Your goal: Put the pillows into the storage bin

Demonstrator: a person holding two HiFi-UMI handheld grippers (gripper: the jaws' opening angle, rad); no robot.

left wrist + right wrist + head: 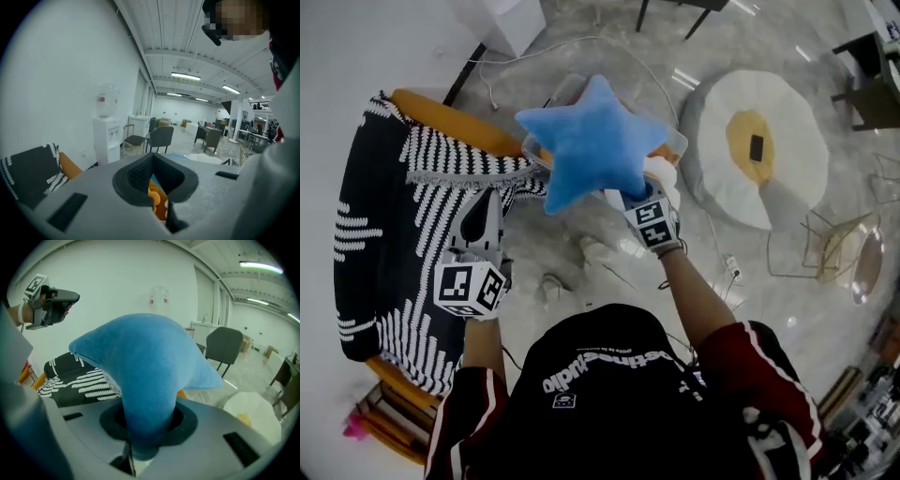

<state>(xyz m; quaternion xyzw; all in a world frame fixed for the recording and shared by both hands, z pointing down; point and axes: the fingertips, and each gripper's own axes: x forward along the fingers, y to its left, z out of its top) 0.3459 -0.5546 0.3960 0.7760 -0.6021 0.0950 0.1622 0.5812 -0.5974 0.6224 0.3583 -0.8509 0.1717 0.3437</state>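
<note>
A blue star-shaped pillow (591, 141) hangs over a clear storage bin (673, 141), and my right gripper (630, 194) is shut on one of its points. In the right gripper view the pillow (145, 366) fills the middle and hides the fingertips of the right gripper (147, 425). An orange patterned pillow (157, 199) lies in the bin, partly hidden. My left gripper (485, 208) hovers over the black-and-white throw (403, 216) to the left of the bin. It looks shut with nothing in it, and the right gripper view shows the left gripper (70, 298) as one dark wedge.
The throw covers an orange sofa (450, 122) at the left. A round white and yellow floor cushion (769, 141) lies right of the bin, with gold wire furniture (839, 248) beyond it. Cables (712, 244) run over the floor. A water dispenser (107, 136) and chairs (159, 138) stand by the wall.
</note>
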